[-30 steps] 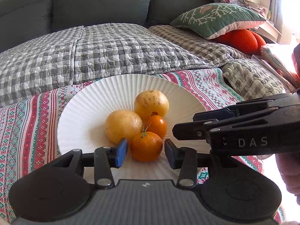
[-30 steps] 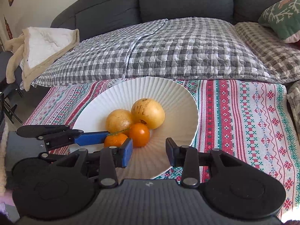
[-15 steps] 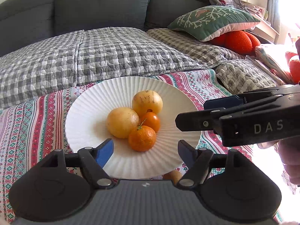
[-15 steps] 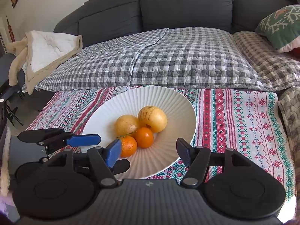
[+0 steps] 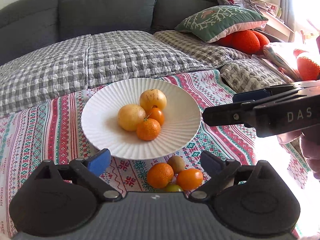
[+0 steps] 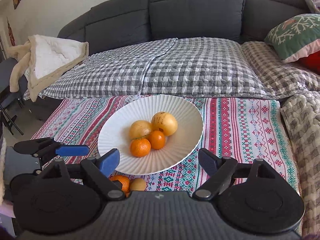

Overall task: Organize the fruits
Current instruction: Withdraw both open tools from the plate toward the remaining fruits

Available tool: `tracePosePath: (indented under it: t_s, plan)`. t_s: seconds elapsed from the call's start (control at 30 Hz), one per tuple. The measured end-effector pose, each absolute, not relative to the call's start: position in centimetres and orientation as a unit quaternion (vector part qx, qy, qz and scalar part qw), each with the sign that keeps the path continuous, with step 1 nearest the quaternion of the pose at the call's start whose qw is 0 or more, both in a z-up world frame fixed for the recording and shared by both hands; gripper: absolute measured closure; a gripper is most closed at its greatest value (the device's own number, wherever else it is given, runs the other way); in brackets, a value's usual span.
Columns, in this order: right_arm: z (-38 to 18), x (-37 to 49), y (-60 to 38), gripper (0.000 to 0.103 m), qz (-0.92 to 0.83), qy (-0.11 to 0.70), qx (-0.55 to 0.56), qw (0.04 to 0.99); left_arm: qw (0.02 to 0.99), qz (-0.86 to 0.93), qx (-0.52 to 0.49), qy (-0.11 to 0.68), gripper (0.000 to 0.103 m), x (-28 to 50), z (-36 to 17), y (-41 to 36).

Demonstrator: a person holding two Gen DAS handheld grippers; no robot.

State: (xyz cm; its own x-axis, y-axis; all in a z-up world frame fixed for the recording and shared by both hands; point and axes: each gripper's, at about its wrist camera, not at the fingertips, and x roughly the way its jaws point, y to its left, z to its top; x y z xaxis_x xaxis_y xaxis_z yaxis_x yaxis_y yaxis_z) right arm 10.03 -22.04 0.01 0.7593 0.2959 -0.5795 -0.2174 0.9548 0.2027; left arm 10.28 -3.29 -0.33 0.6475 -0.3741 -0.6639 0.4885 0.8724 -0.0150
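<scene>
A white ribbed plate (image 5: 104,132) (image 6: 186,108) on a patterned cloth holds two yellow fruits (image 5: 131,117) (image 6: 164,123), a small orange tomato (image 5: 157,116) (image 6: 157,139) and a mandarin (image 5: 148,129) (image 6: 140,147). In front of the plate lie loose fruits: a mandarin (image 5: 160,175) (image 6: 121,182), a kiwi (image 5: 176,164), an orange tomato (image 5: 189,179) and a green fruit (image 5: 173,188). My left gripper (image 5: 155,164) (image 6: 52,150) is open and empty above the loose fruits. My right gripper (image 6: 159,163) (image 5: 236,108) is open and empty at the plate's near edge.
The patterned cloth (image 5: 40,132) (image 6: 250,124) covers the table. A grey sofa with checked quilts (image 5: 100,56) (image 6: 180,66) stands behind. A green cushion (image 5: 220,22) and red-orange plush items (image 5: 246,40) lie at the right. A cream blanket (image 6: 46,58) hangs at the left.
Both grippers have opened wide and pulled back from the plate. The mandarin that sat between my left fingers now lies free on the plate. The loose fruits have come into view.
</scene>
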Motion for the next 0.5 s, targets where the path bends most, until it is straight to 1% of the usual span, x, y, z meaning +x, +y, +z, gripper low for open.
tracePosePath:
  t_s: [0.07, 0.2, 0.5]
  plan:
    - [0.1, 9.5, -22.0, 0.016, 0.134, 0.319, 0.06, 0.936, 0.905, -0.234, 0.084, 0.346, 0.016, 9.7, -0.2, -3.0]
    - [0.1, 8.7, -21.6, 0.011, 0.132, 0.322, 0.051, 0.936, 0.905, -0.223, 0.086, 0.351, 0.016, 8.7, -0.1, -2.5]
    - [-0.8, 6.7, -20.5, 0.005, 0.137, 0.329, 0.02, 0.934, 0.902, -0.216, 0.091, 0.364, 0.016, 6.8, -1.2, -0.8]
